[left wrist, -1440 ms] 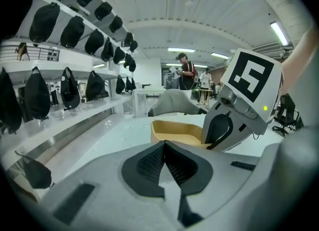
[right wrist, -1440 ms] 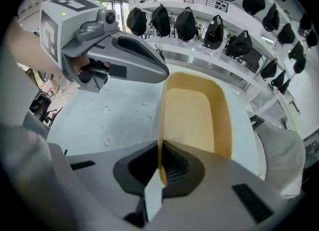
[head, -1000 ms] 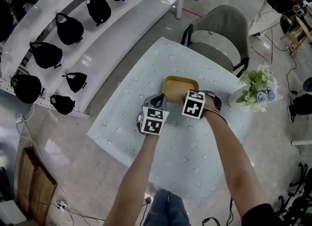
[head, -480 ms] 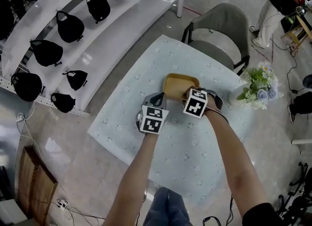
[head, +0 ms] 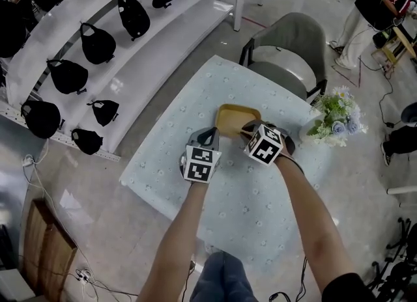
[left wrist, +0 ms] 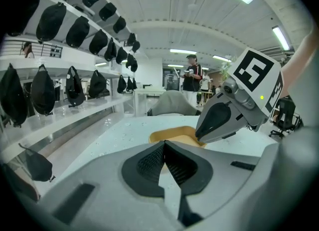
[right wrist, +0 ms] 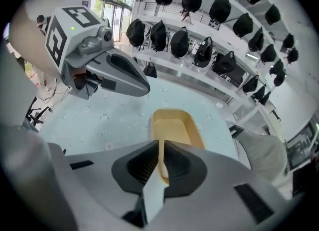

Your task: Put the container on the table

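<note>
Right gripper point(right wrist: 160, 148) is clamped on the near rim of the container point(right wrist: 175, 125), a smooth tan shallow tray shaped like a rounded rectangle. It lies on the table point(head: 189, 109), between the centre and the far edge. Left gripper point(left wrist: 164, 143) has its jaws pressed together, empty, just beside the container's left side. Table cloth is pale blue with a small flower print. Flower vase point(head: 333, 120) stands at the right corner. Bare cloth runs toward the left and near edges.

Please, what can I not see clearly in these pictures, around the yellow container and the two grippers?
- Head view: the right gripper covers the near rim of the container, so the grip point is hidden there.
- Right gripper view: the gripper's own body hides the container's near end; whether its base rests on the table cannot be told.
- Left gripper view: the left gripper body cuts off the container's near part.
</note>
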`<state>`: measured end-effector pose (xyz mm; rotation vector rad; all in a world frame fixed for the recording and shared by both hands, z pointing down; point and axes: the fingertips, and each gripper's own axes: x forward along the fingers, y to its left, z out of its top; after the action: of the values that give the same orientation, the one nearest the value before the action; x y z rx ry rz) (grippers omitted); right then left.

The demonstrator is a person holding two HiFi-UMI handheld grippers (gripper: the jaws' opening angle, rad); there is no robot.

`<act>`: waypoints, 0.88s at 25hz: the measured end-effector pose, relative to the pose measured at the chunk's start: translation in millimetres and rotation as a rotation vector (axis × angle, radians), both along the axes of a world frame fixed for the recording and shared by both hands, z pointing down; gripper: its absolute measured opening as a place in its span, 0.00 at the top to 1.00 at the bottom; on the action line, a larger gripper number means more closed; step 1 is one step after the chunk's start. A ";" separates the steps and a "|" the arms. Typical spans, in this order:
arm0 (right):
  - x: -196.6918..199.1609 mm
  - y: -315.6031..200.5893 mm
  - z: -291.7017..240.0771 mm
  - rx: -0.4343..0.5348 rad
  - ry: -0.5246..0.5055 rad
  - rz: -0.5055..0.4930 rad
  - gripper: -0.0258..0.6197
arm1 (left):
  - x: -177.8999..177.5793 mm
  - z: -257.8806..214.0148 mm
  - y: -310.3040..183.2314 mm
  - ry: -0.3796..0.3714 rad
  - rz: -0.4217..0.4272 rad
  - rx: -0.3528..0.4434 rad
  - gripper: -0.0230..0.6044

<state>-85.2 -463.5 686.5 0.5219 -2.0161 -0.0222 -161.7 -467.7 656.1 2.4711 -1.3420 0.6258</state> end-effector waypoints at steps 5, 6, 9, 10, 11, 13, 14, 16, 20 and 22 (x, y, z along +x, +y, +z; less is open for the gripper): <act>-5.4 3.1 -52.3 0.077 -0.217 0.126 0.96 | 1.2 -43.4 5.6 0.030 -0.002 0.050 0.96; -5.8 4.5 -62.7 0.092 -0.256 0.150 0.96 | 1.1 -52.1 6.3 0.039 -0.006 0.061 0.96; -4.8 10.9 -97.2 0.131 -0.370 0.232 0.96 | 2.2 -81.4 9.9 0.063 -0.015 0.098 0.96; -3.8 11.9 -111.0 0.151 -0.412 0.260 0.96 | 2.5 -93.3 11.1 0.069 -0.015 0.113 0.96; -2.5 12.9 -125.8 0.174 -0.456 0.286 0.96 | 2.5 -105.9 12.3 0.074 -0.015 0.130 0.96; 0.8 18.1 -156.3 0.225 -0.549 0.337 0.96 | 2.2 -130.5 16.9 0.085 -0.017 0.163 0.96; 3.6 22.8 -171.0 0.250 -0.596 0.363 0.96 | 2.1 -142.2 20.8 0.091 -0.019 0.179 0.96; 12.0 34.9 -198.8 0.296 -0.691 0.423 0.96 | 1.9 -164.6 30.9 0.100 -0.023 0.210 0.96; 28.0 65.0 -252.8 0.386 -0.842 0.510 0.96 | -2.6 -211.0 54.3 0.118 -0.034 0.279 0.96; 35.6 84.5 -274.5 0.427 -0.886 0.538 0.96 | -4.2 -232.8 70.2 0.123 -0.037 0.312 0.96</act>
<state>-49.7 -378.9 412.0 1.5436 -2.6513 0.1309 -165.9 -397.5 423.3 2.6644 -1.5320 0.2660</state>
